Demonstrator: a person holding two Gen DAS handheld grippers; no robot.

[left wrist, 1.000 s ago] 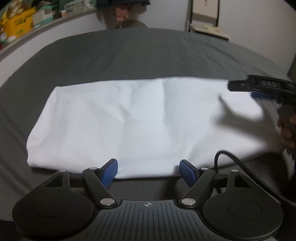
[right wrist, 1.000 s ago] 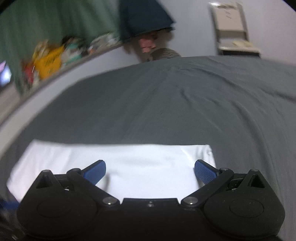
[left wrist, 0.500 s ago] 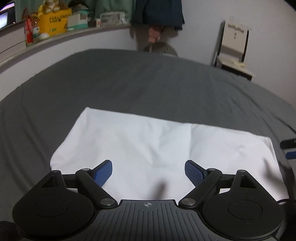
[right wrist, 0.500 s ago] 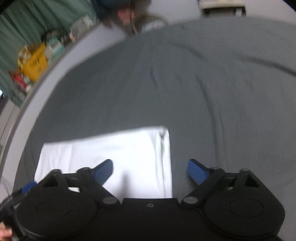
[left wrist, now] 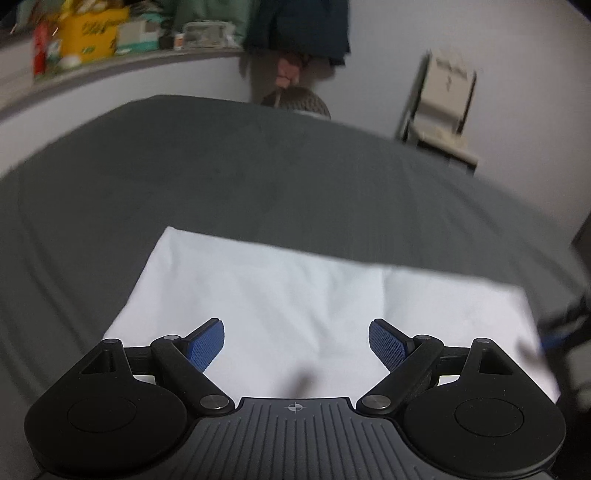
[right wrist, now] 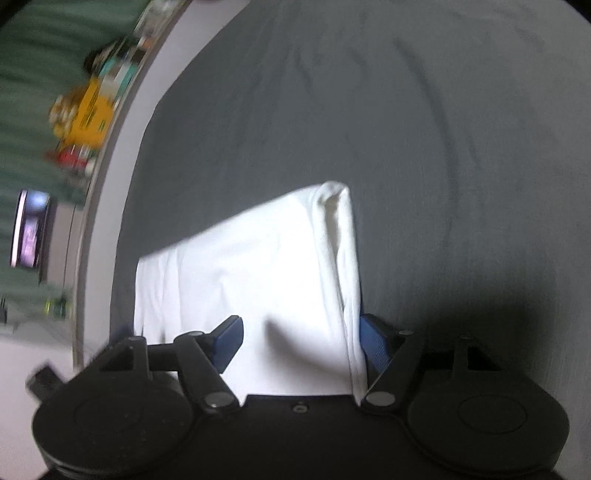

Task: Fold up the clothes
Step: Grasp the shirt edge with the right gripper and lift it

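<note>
A white folded garment (left wrist: 295,295) lies flat on the dark grey bed (left wrist: 258,177). My left gripper (left wrist: 295,326) hangs open over the garment's near edge, toward its left half, with nothing pinched between its blue pads. In the right wrist view the garment (right wrist: 258,266) ends in a thick rolled hem (right wrist: 338,236). My right gripper (right wrist: 301,325) straddles that end; its jaws are closing, with cloth lying between them but not squeezed. Its right finger (right wrist: 373,343) sits just outside the hem. The right gripper shows as a dark blur (left wrist: 565,332) at the garment's right end.
A ledge behind the bed carries a yellow box (left wrist: 92,31) and other small items. A woven basket (left wrist: 299,103) and a pale chair (left wrist: 443,110) stand past the far edge. A lit screen (right wrist: 29,229) shows at the left. Bare grey sheet surrounds the garment.
My left gripper moved toward the garment's left half and opened wider. My right gripper rolled, shifted to the garment's right end, and its jaws narrowed around the hem.
</note>
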